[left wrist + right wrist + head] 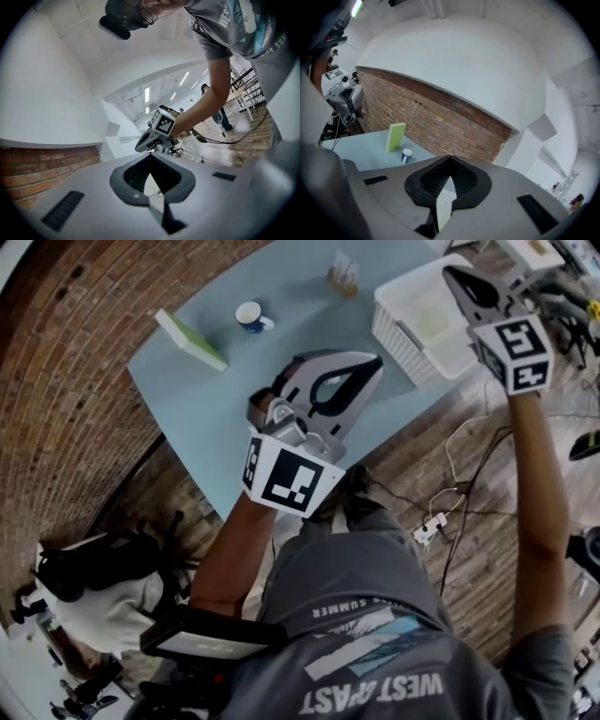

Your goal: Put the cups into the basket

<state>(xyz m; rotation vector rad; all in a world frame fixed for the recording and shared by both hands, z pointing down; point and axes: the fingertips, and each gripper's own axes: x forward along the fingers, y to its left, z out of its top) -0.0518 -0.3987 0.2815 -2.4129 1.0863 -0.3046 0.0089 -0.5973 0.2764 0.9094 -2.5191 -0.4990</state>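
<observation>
Plainly, the small blue ceramic cup (pixel 251 315) stood upright on the pale blue table (pixel 216 409), ahead-left of the left gripper (pixel 377 362), the nearer one, jaws shut and empty; the right gripper (pixel 452 274), likewise shut and empty, hung by the white slatted plastic basket (pixel 398 338).

Soft, even light; fisheye bending and dark vignetted corners.

On the person's grey shirt (pixel 394 643), "WEST" is printed in large white letters, seen upside down in the head view, and "SUMMER" in smaller letters nearby. The word beside "WEST" cannot be read with certainty.
</observation>
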